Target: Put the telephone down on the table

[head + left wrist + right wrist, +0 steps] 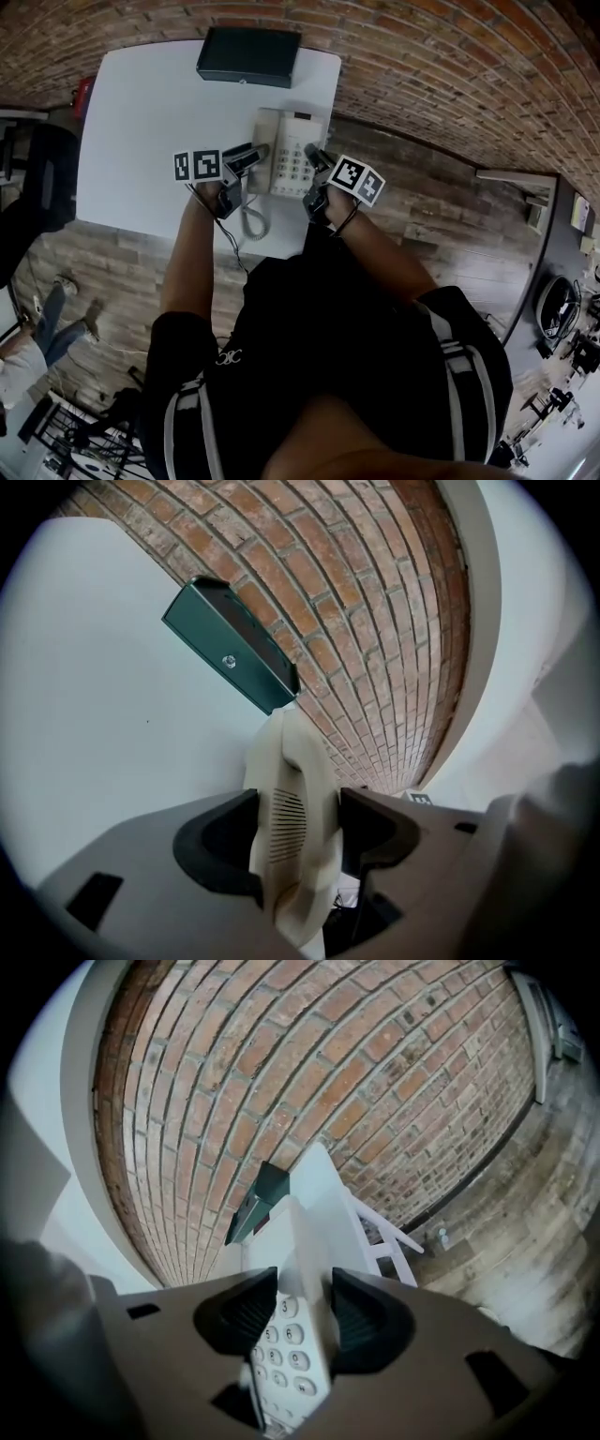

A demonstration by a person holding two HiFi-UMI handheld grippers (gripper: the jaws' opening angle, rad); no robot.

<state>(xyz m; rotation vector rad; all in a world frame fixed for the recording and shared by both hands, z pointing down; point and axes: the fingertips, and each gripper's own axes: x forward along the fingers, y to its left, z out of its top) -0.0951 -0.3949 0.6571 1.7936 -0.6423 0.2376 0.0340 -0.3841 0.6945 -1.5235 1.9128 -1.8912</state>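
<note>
Cream plastic fills both claws. The left claw (pixel 298 825) is clenched on the handset (pixel 286 761), its pads pressing either side just by the slotted earpiece grille. The right claw (pixel 292 1309) grasps the opposite edge of the telephone (pixel 291 150), with the number keys lying right beside its inner pad. Holding from both sides looks like a way to keep the handset seated on its cradle and the body level while it is set down; one claw alone would probably let it tip or shed the handset. Both claws point forward and somewhat down, which suits a lowering move. Below the left claw the coiled cord (pixel 251 220) hangs in a loop at the near edge of the table (pixel 141 122). The telephone sits over the table's near right part, close to that edge; no view settles whether its base already rests on the top or is just above it, so the placing is judged close to done but not finished, and both grips are best kept until the base is surely down. The top is plain white, smooth and bare around the telephone. At its far edge lies a dark box (pixel 248 54). Beyond rises a red brick wall (pixel 422 66), and a floor (pixel 441 216) of worn wood planks runs off to the right.
</note>
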